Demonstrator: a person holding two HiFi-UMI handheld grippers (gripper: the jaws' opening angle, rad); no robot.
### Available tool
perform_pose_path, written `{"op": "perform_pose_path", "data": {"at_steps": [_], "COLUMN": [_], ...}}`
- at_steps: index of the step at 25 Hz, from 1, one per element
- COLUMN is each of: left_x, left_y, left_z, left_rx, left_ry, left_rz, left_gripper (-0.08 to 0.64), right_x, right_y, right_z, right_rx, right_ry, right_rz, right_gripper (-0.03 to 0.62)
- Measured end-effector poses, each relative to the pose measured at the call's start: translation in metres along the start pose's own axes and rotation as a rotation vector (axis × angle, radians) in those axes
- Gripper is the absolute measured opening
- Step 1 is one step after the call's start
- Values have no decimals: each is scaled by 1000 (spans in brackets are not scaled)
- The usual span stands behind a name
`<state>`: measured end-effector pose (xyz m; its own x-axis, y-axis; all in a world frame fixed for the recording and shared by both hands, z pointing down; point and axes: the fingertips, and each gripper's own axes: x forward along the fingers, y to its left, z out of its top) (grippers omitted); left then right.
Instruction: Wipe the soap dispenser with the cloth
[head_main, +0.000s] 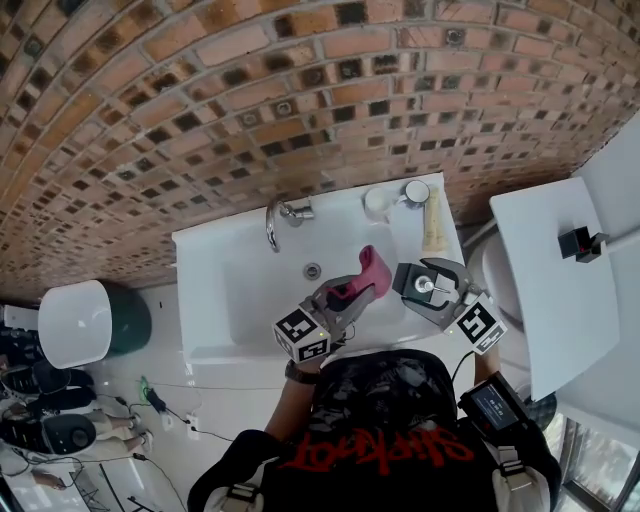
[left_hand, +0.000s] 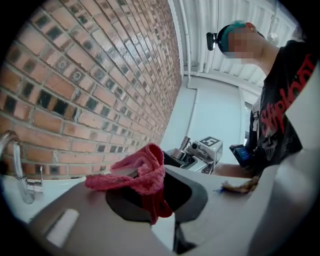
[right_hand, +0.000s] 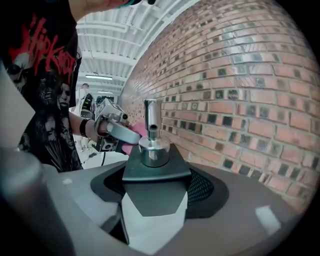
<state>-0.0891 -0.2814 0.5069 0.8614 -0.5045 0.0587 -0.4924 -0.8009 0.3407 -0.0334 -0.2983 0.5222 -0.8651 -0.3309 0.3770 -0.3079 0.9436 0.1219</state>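
Head view, looking down: white sink (head_main: 230, 300) up against a brick wall (head_main: 200, 90).

Over sink's front edge, near the middle: left gripper (head_main: 352, 292), shut tight on a pink cloth (head_main: 373, 268). Cloth pokes out past the jaws, over the bowl, just right of the drain (head_main: 313, 270).

Over sink's front right corner: right gripper (head_main: 428, 287), clamped on the soap dispenser (head_main: 412, 278). Cloth and dispenser near each other, not touching, w/ a small gap btw them.

Along sink's back edge: silver tap (head_main: 272, 222) left of middle, then a white cup (head_main: 378, 202), a small round thing (head_main: 416, 192) and a pale tube (head_main: 434, 222) lying toward the right corner.

Left gripper view: cloth bunched up and pinched btw the jaws, one end hanging down. Right gripper just past it, tap further off at sink's back.

Right gripper view: dispenser sits right btw the jaws, both pressing on its sides. Dark and square up top, white lower down, w/ a shiny pump (right_hand: 151, 120) standing straight up. Left gripper w/ the pink cloth just past it, closer to sink's middle.

Left of sink, on the floor: a white round thing (head_main: 75, 322). Can't tell what. Right of sink: a white flat board (head_main: 550, 280).
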Motion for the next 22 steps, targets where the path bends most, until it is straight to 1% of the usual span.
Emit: {"op": "perform_pose_path", "data": {"at_steps": [4, 9, 12, 15, 18, 20, 22], "left_x": [7, 18, 24, 28, 29, 29, 28], "left_y": [-5, -18, -28, -43, -60, -70, -75], "left_z": [3, 9, 12, 12, 12, 12, 10], "left_rx": [-7, 0, 13, 40, 75, 97, 108], "left_ry": [-6, -11, -1, 29, 73, 107, 133], "left_rz": [-39, -96, -137, -187, -251, -287, -317], "left_gripper": [41, 41, 41, 41, 41, 41, 41], "right_x": [-7, -20, -26, -29, -31, -31, -30], "right_y": [7, 9, 8, 8, 9, 14, 20], "right_z": [0, -12, -18, -24, -28, -25, -18], "right_rx": [-6, 2, -10, -30, -79, -109, -126], "right_ry": [25, 60, 92, 131, 176, 183, 165], "right_rz": [-13, -55, -83, -117, -138, -128, -105], "right_gripper": [324, 324, 324, 324, 324, 324, 324]}}
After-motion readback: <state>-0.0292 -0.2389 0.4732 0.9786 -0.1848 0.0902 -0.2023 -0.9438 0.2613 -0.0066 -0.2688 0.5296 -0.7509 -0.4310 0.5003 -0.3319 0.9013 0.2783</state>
